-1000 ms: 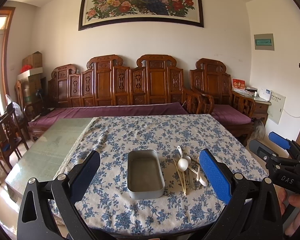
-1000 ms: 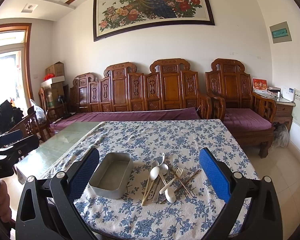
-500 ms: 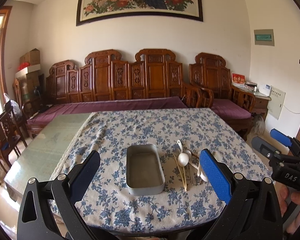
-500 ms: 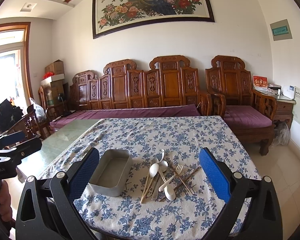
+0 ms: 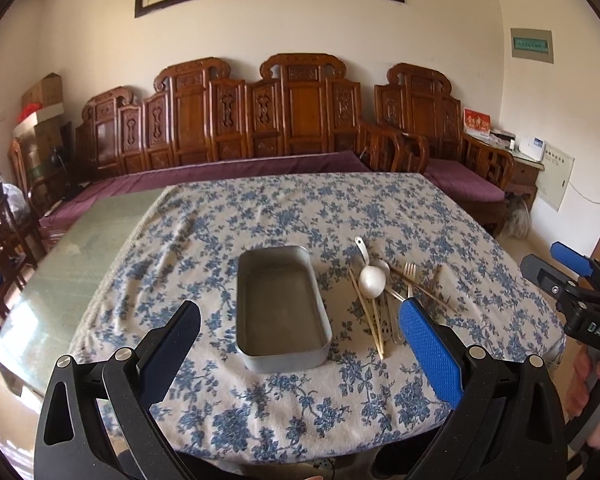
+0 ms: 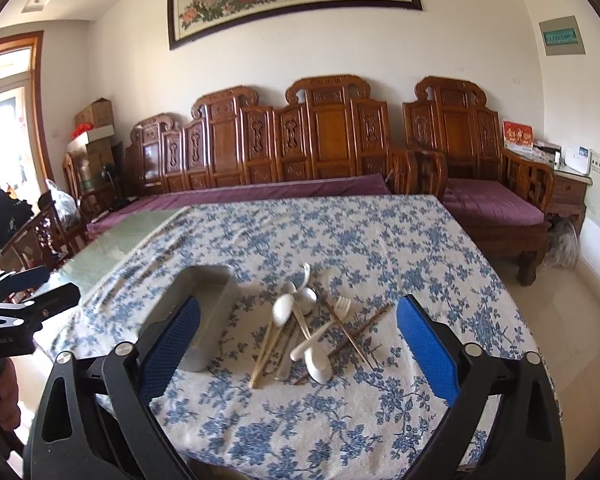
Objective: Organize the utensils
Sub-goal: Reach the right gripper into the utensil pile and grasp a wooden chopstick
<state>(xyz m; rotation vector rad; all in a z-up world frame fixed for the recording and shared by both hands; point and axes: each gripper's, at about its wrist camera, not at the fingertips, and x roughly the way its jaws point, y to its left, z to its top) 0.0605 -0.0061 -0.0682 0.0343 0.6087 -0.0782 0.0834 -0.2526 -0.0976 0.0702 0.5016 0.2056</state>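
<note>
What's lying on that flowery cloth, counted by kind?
Metal tray: 1
White spoons: 2
White fork: 1
Metal spoon: 1
Chopsticks: 4
Total: 9 at least; the pile overlaps, so more may hide.

White letters "DAS" are showing on the black body of the right tool (image 5: 571,276), seen from the left wrist view. Faint lettering is sitting on the left tool (image 6: 24,292) body, too blurred to read. Gold characters on the red card (image 6: 517,136) and the green wall sign (image 6: 561,36) are probably Chinese, illegible.
</note>
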